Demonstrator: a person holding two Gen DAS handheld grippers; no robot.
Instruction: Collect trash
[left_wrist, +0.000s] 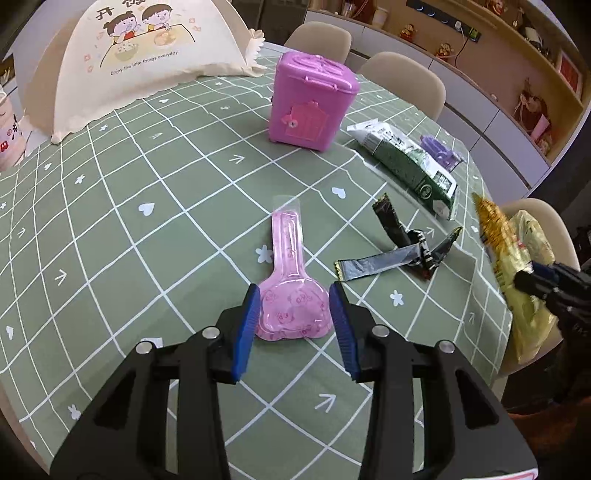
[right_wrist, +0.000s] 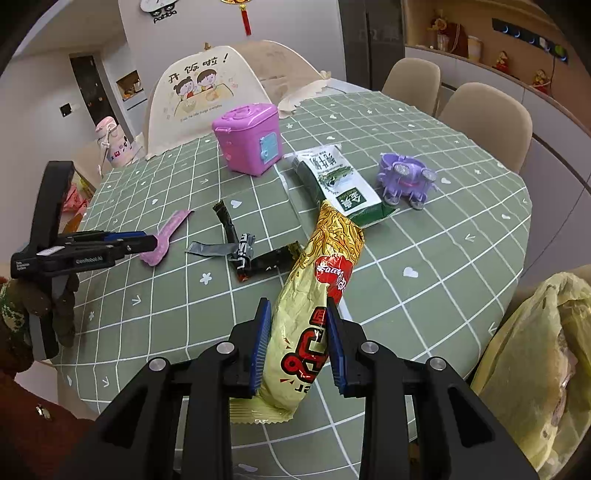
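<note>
Below, the left gripper (left_wrist: 293, 306) is straddling the wide end of a pink spoon packet (left_wrist: 291, 284) lying flat on the desk (left_wrist: 147, 258); its blue fingers (left_wrist: 246, 325) are sitting partly open and just beside the packet's edges, though contact cannot be told. The right gripper (right_wrist: 295, 341) is pinching a yellow noodle wrapper (right_wrist: 317, 295) between its fingers (right_wrist: 260, 343), lifting it over the desk's edge. A crumpled black wrapper (left_wrist: 413, 251) is lying between them, near a green packet (left_wrist: 410, 162).
</note>
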